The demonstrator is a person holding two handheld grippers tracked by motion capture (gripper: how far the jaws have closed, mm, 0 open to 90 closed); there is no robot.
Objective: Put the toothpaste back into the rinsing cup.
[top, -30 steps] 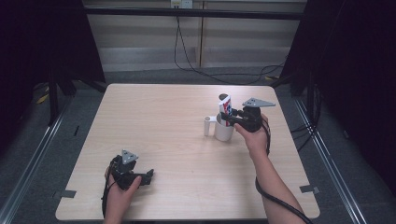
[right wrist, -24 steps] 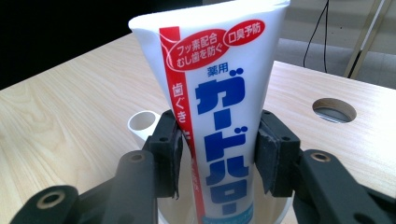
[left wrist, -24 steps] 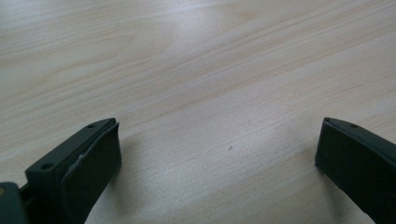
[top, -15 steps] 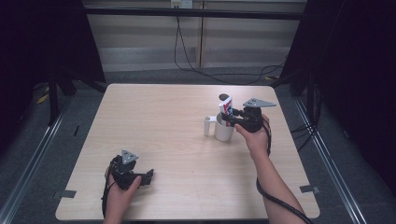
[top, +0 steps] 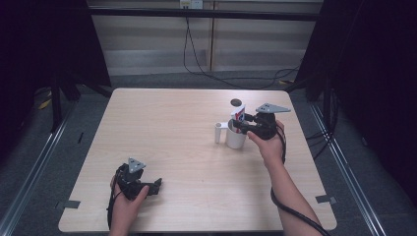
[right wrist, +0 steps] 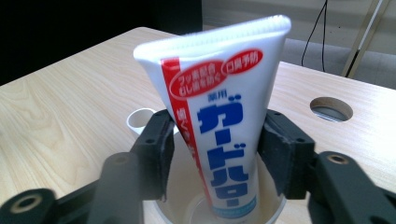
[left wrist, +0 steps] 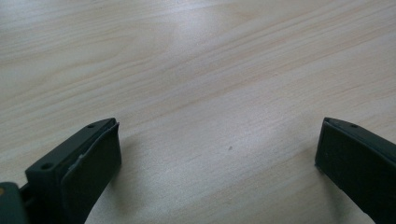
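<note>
- High view puts our right claw right of centre in the frame, level over the white cup, with the toothpaste tube standing in that cup.
- Right gripper view has the toothpaste tube upright at mid-frame, crimped end up and cap end down inside the cup; the tube leans slightly to the left of the frame.
- Our right claw has just been opening, its jaws flanking the tube between them. The left pad looks close against the tube and the right pad just beside it; we cannot tell whether either still presses.
- A small white cylinder stands just beside the cup, on its left in the high view.
- A round hole in the tabletop lies at the right of the right gripper view.
- Left gripper view shows our left claw spread wide over bare wood with nothing between the jaws; in the high view it sits at lower left.
</note>
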